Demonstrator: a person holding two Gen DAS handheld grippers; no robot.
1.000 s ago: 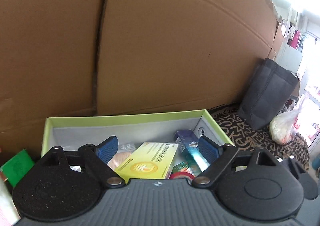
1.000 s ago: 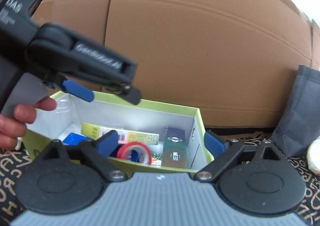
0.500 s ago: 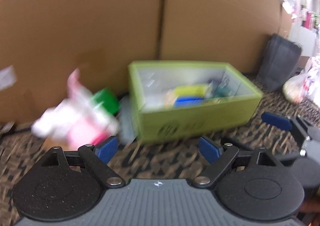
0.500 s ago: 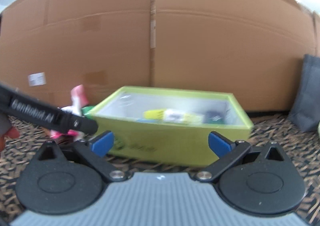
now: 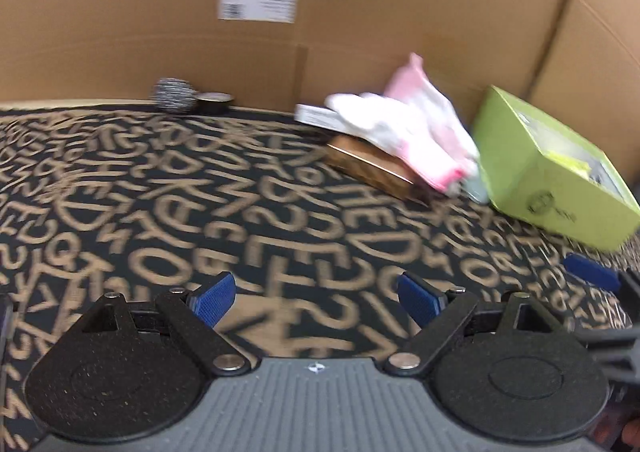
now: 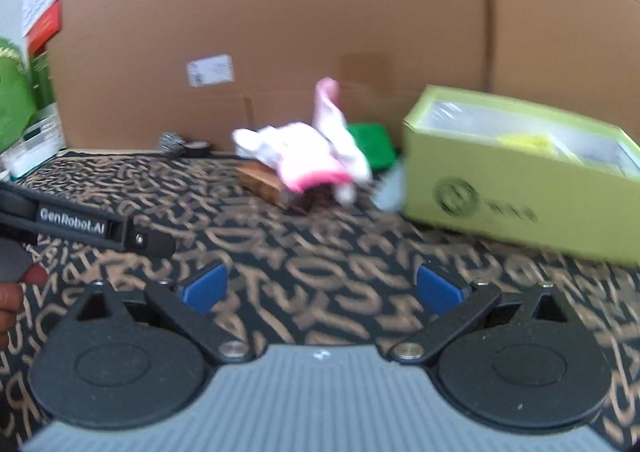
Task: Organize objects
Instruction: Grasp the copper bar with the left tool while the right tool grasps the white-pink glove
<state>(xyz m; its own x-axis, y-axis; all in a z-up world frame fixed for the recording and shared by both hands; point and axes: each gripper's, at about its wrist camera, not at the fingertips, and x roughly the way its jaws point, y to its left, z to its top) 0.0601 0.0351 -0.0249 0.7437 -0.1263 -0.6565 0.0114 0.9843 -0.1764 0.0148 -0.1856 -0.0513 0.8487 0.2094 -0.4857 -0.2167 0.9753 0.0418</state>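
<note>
A lime-green box (image 5: 536, 172) (image 6: 516, 180) with several items inside stands at the right on the patterned cloth. To its left a pink and white cloth bundle (image 5: 412, 136) (image 6: 312, 156) lies over a brown flat box (image 5: 372, 168) (image 6: 268, 184). A green lid-like thing (image 6: 370, 146) sits behind the bundle. My left gripper (image 5: 316, 298) is open and empty over bare cloth, well short of these things. My right gripper (image 6: 320, 286) is also open and empty; its blue fingertip (image 5: 590, 276) shows at the right edge of the left wrist view.
A tall cardboard wall (image 5: 320, 12) (image 6: 320, 32) closes off the back. A small speckled ball (image 5: 174, 95) and a dark round dish (image 5: 214, 100) sit against it at the far left. Green and white packages (image 6: 24, 108) stand at the left edge.
Both grippers have pulled back out of the green box and swung left. The box has gone from straight ahead to the right side; the cloth bundle and brown box have come into view.
</note>
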